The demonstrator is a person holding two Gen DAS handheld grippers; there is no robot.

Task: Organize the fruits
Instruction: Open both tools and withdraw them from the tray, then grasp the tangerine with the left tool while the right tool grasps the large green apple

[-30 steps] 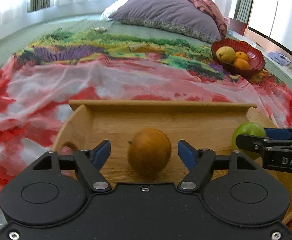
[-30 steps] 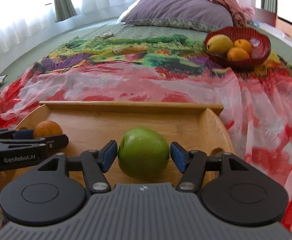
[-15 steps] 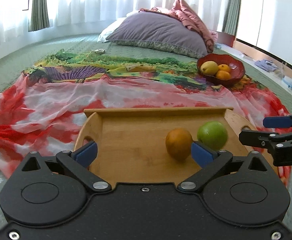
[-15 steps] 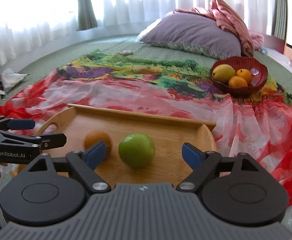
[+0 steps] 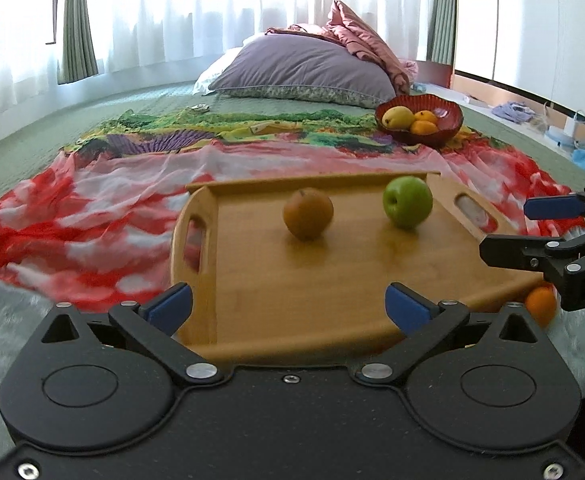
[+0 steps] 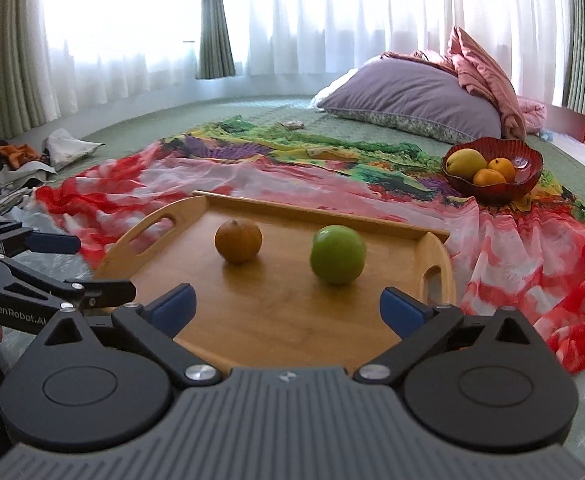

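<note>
A wooden tray (image 5: 195,220) (image 6: 438,249) lies on a colourful cloth on the bed. On it rest a brownish orange fruit (image 5: 307,213) (image 6: 238,240) and a green apple (image 5: 407,202) (image 6: 337,254), a little apart. My left gripper (image 5: 288,304) (image 6: 88,266) hangs over the tray's near edge, its jaws opening wide, with nothing between them. My right gripper (image 6: 286,304) (image 5: 520,228) is beside it on the right, jaws also opening and empty. Both fruits lie well ahead of the fingertips. A small orange (image 5: 540,306) peeks out by the tray's near right corner.
A red bowl (image 5: 450,118) (image 6: 530,160) holding a yellow fruit and two oranges stands at the back right on the cloth. A purple pillow (image 5: 304,68) and pink bedding lie behind. Crumpled clothes (image 6: 52,152) are heaped at the bed's left edge.
Both grippers have let go of their fruits, opened wide and drawn back from the tray. The orange fruit and the green apple stay on the tray.
</note>
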